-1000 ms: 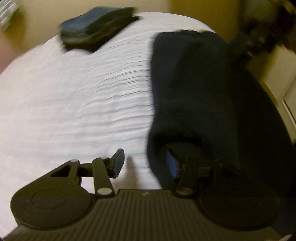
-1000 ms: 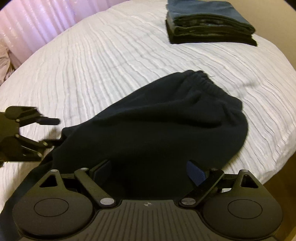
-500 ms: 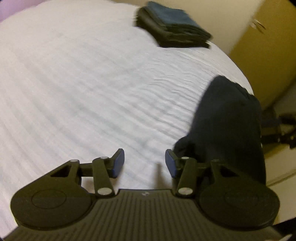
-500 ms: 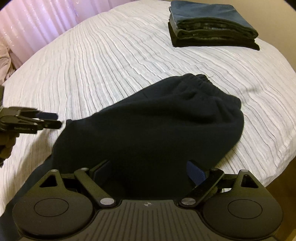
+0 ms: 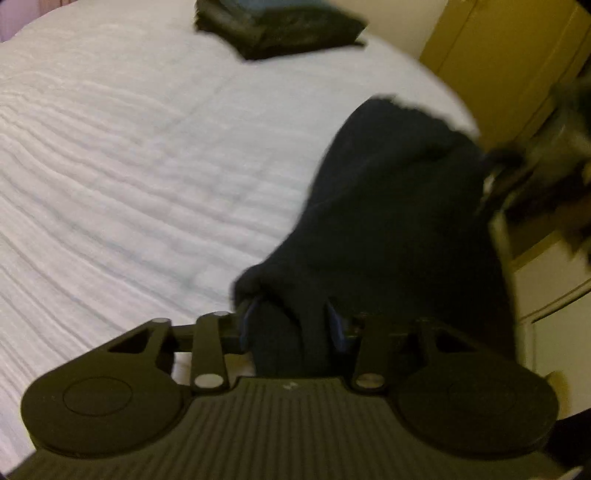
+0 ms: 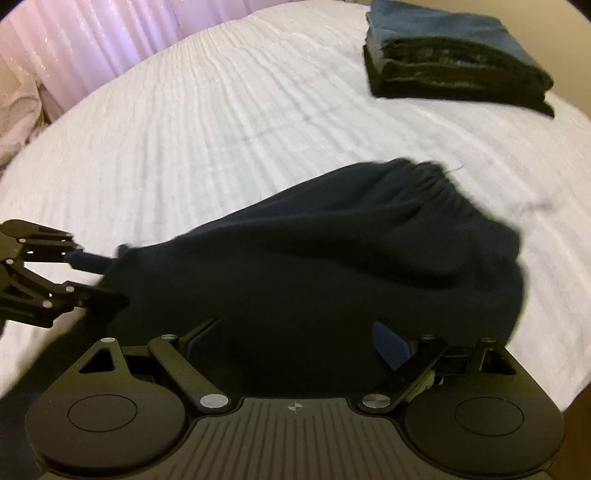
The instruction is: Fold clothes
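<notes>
A dark navy garment [image 6: 332, 258] with an elastic waistband lies on the white bed [image 6: 221, 129] near its front edge. It also shows in the left wrist view [image 5: 399, 206]. My left gripper [image 5: 291, 325] has its jaws around the garment's edge, with cloth between them and a wide gap still showing. From the right wrist view the left gripper [image 6: 96, 277] is at the garment's left end. My right gripper [image 6: 295, 343] is open wide, with the cloth lying between its fingers.
A stack of folded dark clothes [image 6: 454, 70] sits at the far right of the bed, also in the left wrist view [image 5: 280, 26]. Pink curtains [image 6: 92, 40] hang behind the bed. A yellow cabinet [image 5: 498, 55] stands beyond the bed's right edge.
My left gripper moved right from the bare bedspread onto the garment's edge, so cloth now sits between its jaws. The right gripper stayed open over the garment.
</notes>
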`<state>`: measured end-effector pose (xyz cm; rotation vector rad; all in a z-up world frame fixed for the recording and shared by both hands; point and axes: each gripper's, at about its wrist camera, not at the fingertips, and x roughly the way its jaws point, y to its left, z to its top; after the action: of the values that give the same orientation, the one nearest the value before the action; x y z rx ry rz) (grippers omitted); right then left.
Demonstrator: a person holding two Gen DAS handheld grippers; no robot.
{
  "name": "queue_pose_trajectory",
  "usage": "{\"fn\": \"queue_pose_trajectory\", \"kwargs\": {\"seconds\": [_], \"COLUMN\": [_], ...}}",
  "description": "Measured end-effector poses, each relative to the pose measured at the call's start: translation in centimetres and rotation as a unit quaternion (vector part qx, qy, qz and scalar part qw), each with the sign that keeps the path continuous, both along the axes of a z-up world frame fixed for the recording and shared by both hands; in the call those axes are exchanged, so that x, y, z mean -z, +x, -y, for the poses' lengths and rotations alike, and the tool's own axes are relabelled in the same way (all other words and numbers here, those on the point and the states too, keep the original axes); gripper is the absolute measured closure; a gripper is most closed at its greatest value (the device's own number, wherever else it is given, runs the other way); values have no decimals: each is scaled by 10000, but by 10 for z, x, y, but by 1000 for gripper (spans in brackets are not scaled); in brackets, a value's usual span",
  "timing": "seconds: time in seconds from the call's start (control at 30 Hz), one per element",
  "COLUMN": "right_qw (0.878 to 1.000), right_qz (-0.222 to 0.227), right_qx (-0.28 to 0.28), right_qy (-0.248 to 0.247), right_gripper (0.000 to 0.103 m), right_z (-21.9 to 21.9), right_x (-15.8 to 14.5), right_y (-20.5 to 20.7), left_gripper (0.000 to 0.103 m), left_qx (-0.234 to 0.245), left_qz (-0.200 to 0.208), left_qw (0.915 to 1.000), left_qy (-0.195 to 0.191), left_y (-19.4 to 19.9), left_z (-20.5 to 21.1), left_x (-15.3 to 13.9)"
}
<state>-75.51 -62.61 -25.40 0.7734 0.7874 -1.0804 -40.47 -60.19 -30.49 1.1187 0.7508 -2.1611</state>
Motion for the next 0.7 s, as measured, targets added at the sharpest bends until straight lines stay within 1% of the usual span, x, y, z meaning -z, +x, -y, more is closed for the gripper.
{"fn": "queue_pose_trajectory", "kwargs": {"seconds": [0.03,0.1,0.13,0.17,0.23,0.27,0.3,0.33,0.43,0.47,0.5,0.53,0.63,0.7], "right_qw": [9999,9985,9970,9946,9930,9923,9911,9896,9839,9817,9793,9800,9847,9860], "right_qz": [-55,-149,47,360,400,385,457,552,808,899,987,963,785,734], "right_qx": [148,526,774,970,1062,1092,1162,1243,1583,1677,1766,1743,1555,1495], "right_qy": [-34,-80,-77,-121,-324,-430,-460,-471,-181,-88,0,37,53,53], "right_gripper": [12,12,12,12,12,12,12,12,12,18,30,56,56,56], "right_z": [6,17,21,23,22,22,23,24,33,36,39,41,46,51], "right_x": [1,1,-1,-7,-18,-24,-26,-28,-14,-7,0,4,12,15], "right_y": [-13,-39,-55,-70,-82,-87,-92,-97,-111,-114,-117,-117,-115,-118], "left_gripper": [54,54,54,54,56,60,62,62,62,62,62,62,63,63], "left_qx": [-71,-155,-133,-106,-125,-154,-142,-112,59,175,318,451,743,925], "left_qz": [66,170,181,185,146,124,110,99,25,-19,-62,-102,-273,-449], "left_qw": [10000,9997,9997,9998,9998,9998,9997,9997,9995,9992,9988,9982,9962,9943], "left_qy": [19,31,-4,-45,-62,-86,-138,-203,-325,-346,-368,-380,-354,-268], "left_y": [3,6,6,6,7,9,8,7,-5,-16,-27,-36,-68,-90], "left_z": [4,9,9,8,6,6,6,5,6,9,10,9,11,12], "left_x": [2,2,-4,-10,-25,-32,-39,-46,-60,-60,-60,-61,-56,-50]}}
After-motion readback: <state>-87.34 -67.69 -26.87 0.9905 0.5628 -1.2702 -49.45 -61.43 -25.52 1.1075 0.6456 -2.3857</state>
